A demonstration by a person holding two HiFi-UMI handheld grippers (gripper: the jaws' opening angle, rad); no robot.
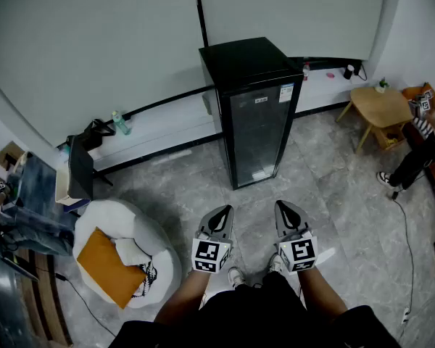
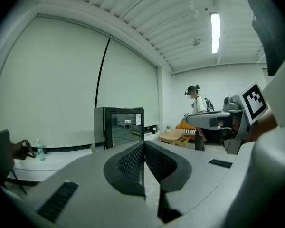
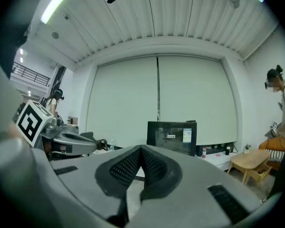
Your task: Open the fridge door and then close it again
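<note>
Two grippers here, and both are pinched closed on nothing: the left gripper [image 1: 221, 212] and right gripper [image 1: 286, 209] sit side by side, pads pressed together at the tips. The fridge [image 1: 257, 114] stands well ahead of both, across a stretch of bare floor [image 1: 196, 187]. It's a touch right of the left gripper's line and nearly dead ahead of the right one. Its glass door [image 1: 261, 136] is shut, so I'd say the task hasn't started yet.

Handling guess: it's a tall, stiff glass-fronted door, probably held by a seal. I'd expect a bit of resistance at first and then a free swing. The glass looks slick, so I wouldn't push on the pane. I'd grab the frame edge or a handle on the side away from the hinge. Honestly I can't make out a handle or tell which side the hinge is on from any view.

View differences:
- The head view is the only one showing the gap between grippers and fridge, plus a beanbag [image 1: 141, 245] off to the left gripper's side.
- The left gripper view catches a person [image 2: 198, 110] standing far off to its right.
- The right gripper view gives the squarest look at the door front, with a wooden table [image 3: 251, 161] to its right.
</note>
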